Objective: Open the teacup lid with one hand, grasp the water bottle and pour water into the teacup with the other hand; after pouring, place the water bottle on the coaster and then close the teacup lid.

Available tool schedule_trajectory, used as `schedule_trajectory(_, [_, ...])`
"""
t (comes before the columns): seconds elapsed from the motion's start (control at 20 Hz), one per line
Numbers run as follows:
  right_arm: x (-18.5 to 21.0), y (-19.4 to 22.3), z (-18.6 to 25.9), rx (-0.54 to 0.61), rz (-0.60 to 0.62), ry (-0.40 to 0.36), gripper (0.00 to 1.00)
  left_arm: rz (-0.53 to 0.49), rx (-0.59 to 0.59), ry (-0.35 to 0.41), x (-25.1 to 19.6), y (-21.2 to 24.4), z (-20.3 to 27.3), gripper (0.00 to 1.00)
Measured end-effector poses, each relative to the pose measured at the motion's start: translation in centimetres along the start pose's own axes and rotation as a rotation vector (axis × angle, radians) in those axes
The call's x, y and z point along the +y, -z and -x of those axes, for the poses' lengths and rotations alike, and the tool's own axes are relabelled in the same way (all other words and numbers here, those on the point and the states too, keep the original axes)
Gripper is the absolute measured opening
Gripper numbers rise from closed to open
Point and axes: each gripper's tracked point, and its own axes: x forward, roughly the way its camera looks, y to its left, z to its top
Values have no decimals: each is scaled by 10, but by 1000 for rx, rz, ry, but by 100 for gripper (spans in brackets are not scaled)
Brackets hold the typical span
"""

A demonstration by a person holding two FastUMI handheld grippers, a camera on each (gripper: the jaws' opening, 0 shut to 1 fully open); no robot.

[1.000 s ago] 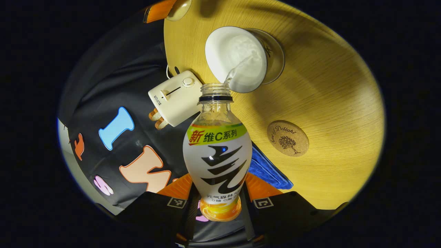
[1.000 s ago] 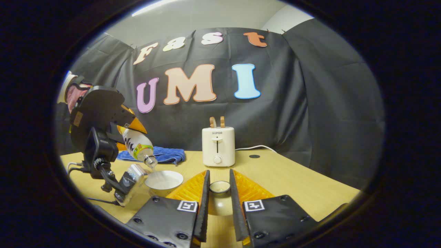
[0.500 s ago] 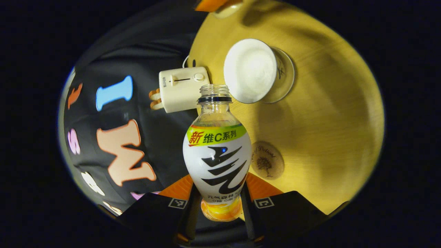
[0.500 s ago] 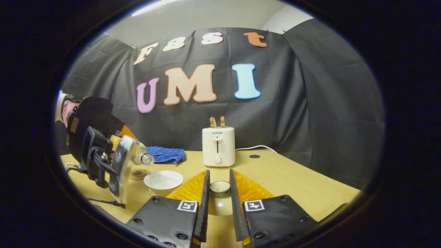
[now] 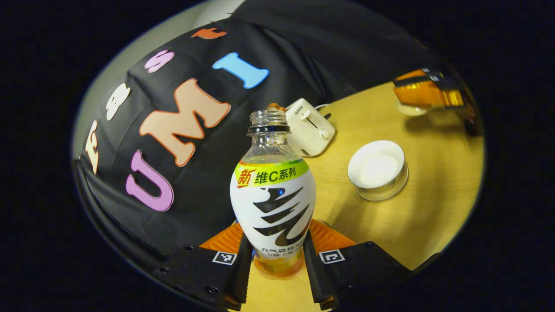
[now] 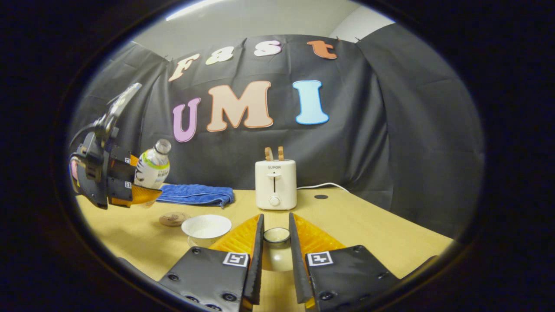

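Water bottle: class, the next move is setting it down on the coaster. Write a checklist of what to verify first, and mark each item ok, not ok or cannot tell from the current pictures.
1. Left gripper has both fingers pressed on the water bottle: ok.
2. Bottle is back near upright, mouth up, nothing pouring: ok.
3. Coaster lies bare on the table, beside the teacup: ok.
4. Bottle is directly above the coaster: not ok; in the right gripper view it is held up and to the left of it.
5. Right gripper holds the lid away from the teacup: ok.
6. Water level in the teacup: cannot tell.
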Motion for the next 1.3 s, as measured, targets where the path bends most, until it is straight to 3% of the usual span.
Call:
schedule_trajectory(0.2, [0,0,0,1,0,0,34,263,-73,-3,4,-12,3,54])
schedule_trajectory(0.6, [1,0,0,0,0,-4,34,554,-224,-37,4,-44,-20,54])
schedule_trajectory(0.8, [1,0,0,1,0,-4,34,616,-219,-100,19,-27,-37,54])
schedule_trajectory(1.0, [1,0,0,1,0,-6,34,663,-186,-110,18,-2,-52,54])
schedule_trajectory(1.3, [1,0,0,2,1,-6,34,655,-181,-140,26,11,-59,55])
